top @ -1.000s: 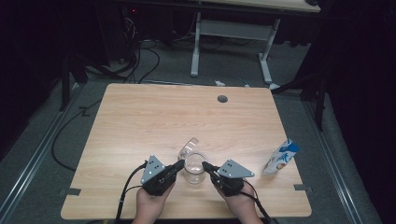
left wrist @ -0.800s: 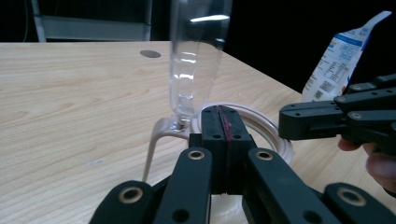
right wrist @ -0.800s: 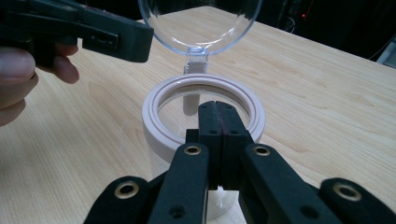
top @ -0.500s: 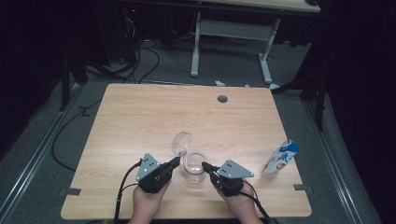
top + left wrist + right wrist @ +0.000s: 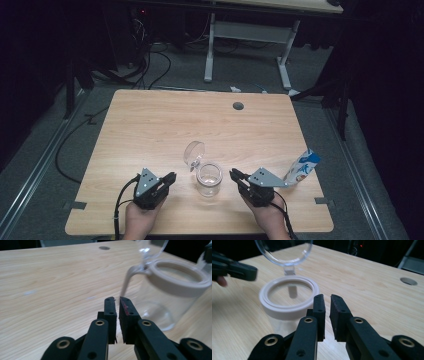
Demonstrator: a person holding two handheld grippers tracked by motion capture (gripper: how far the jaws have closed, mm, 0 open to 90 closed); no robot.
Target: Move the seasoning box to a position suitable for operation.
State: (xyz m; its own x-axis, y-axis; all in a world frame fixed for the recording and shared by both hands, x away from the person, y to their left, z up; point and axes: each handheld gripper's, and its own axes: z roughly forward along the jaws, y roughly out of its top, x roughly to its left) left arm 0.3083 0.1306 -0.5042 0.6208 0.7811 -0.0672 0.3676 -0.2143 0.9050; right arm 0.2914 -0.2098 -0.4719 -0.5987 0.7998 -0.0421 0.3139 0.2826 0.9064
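Jar, lid flipped up, stands between both barely parted, empty hand-held grippers, left and right, roughly equidistant.

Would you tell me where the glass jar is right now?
In the high view the jar stands near the table's front edge, between the left gripper and right gripper, lid open.

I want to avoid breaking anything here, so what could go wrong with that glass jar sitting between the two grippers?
The jar stands with its hinged lid flipped open and leaning back; a bump from the left gripper or the right gripper, whose jaws have just been opening with nothing between them, might tip or slide it. Clear glass may be hard to judge. The pouch sits at the table edge and might fall.
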